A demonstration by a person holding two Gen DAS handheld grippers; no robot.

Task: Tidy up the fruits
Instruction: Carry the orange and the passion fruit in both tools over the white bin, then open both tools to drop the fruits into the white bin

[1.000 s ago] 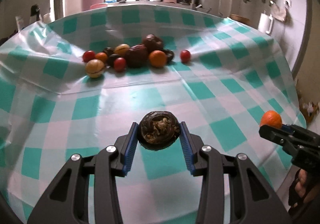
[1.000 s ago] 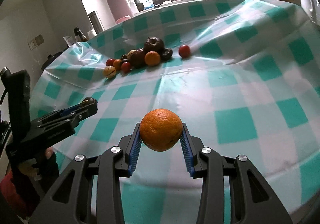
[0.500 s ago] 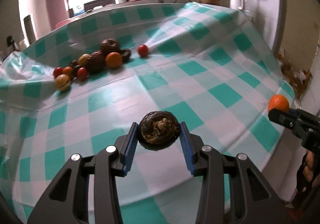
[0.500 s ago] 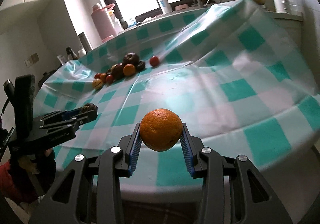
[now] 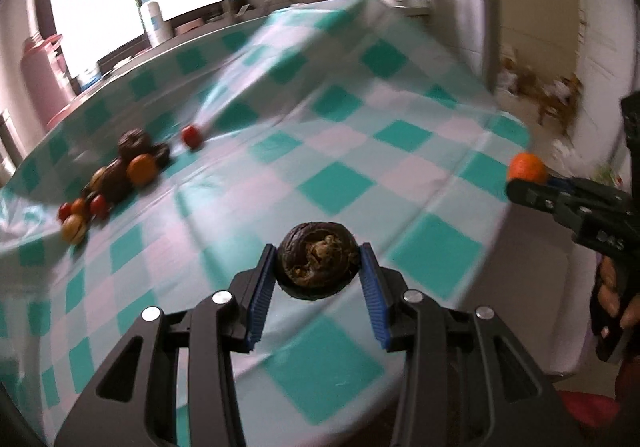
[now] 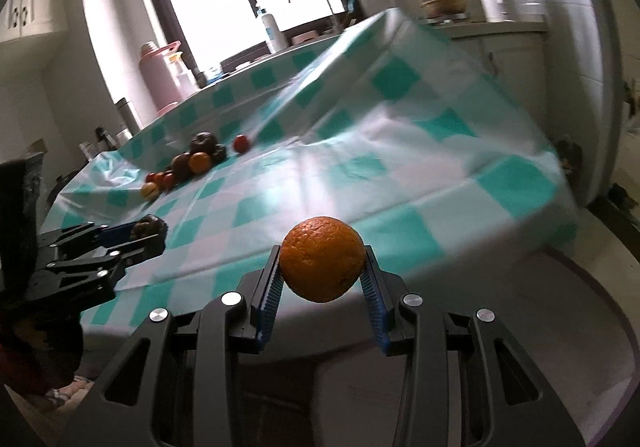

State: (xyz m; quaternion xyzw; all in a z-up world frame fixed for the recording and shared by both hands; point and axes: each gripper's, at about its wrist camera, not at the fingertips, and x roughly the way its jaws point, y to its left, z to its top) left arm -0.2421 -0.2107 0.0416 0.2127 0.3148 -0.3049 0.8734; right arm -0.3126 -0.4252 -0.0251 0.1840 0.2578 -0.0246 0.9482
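Pulling both hands back from the table, I've carried my two fruits off past its near edge in the last second. My left tongs [image 5: 318,267] are clamped on a dark wrinkled fruit [image 5: 317,260]; my right tongs [image 6: 322,271] pinch an orange [image 6: 322,258]. The remaining pile [image 5: 120,173] sits well apart on the checked cloth [image 5: 360,151]. I judge these two are headed somewhere off the table.

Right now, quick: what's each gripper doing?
Left gripper: closed on the dark brown fruit.
Right gripper: closed on the orange.
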